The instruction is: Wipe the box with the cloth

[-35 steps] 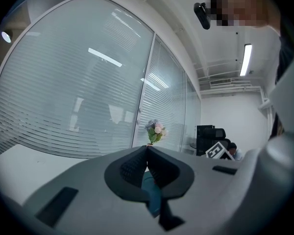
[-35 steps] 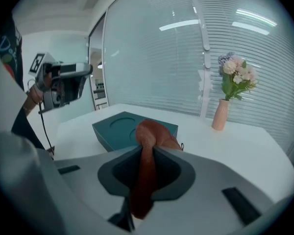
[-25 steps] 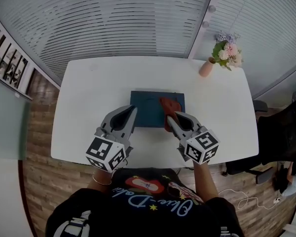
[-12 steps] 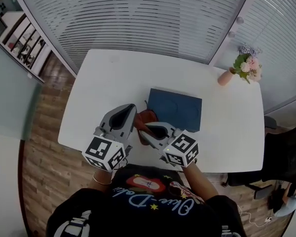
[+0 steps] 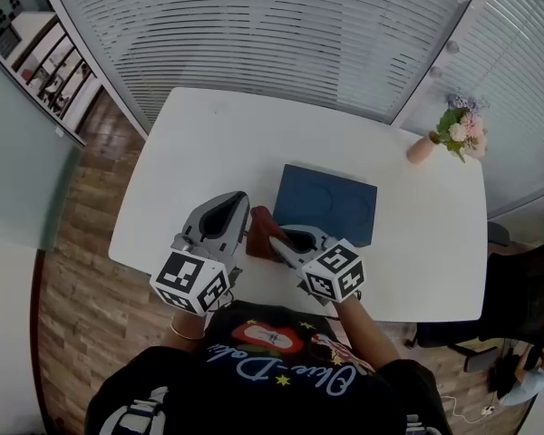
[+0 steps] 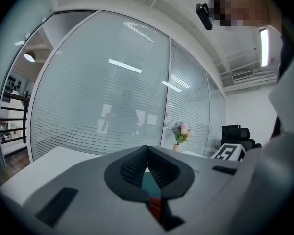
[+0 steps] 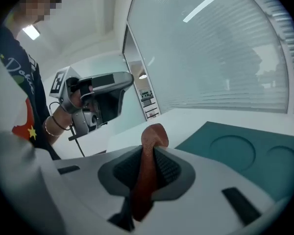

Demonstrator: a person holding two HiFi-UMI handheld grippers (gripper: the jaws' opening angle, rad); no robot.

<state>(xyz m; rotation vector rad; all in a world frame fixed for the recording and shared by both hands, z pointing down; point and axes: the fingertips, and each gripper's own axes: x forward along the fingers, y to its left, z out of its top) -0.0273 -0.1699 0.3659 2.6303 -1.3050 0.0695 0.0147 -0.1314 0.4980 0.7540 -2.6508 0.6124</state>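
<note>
A flat dark teal box point(image 5: 331, 205) lies on the white table point(image 5: 199, 152). My right gripper point(image 5: 274, 239) is shut on a red-brown cloth point(image 5: 260, 227), held just left of the box's near-left corner. In the right gripper view the cloth point(image 7: 148, 168) stands pinched between the pads, with the box point(image 7: 245, 151) off to the right. My left gripper point(image 5: 238, 203) hovers left of the cloth. Its jaws point(image 6: 147, 153) meet at the tips with nothing between them.
A pink vase with flowers point(image 5: 426, 146) stands at the table's far right corner. A black chair point(image 5: 526, 288) sits to the right of the table. Frosted glass walls run behind it. Wooden floor shows on the left.
My right gripper has carried the cloth leftward off the top of the box to beside its near-left corner. The left gripper has held its place.
</note>
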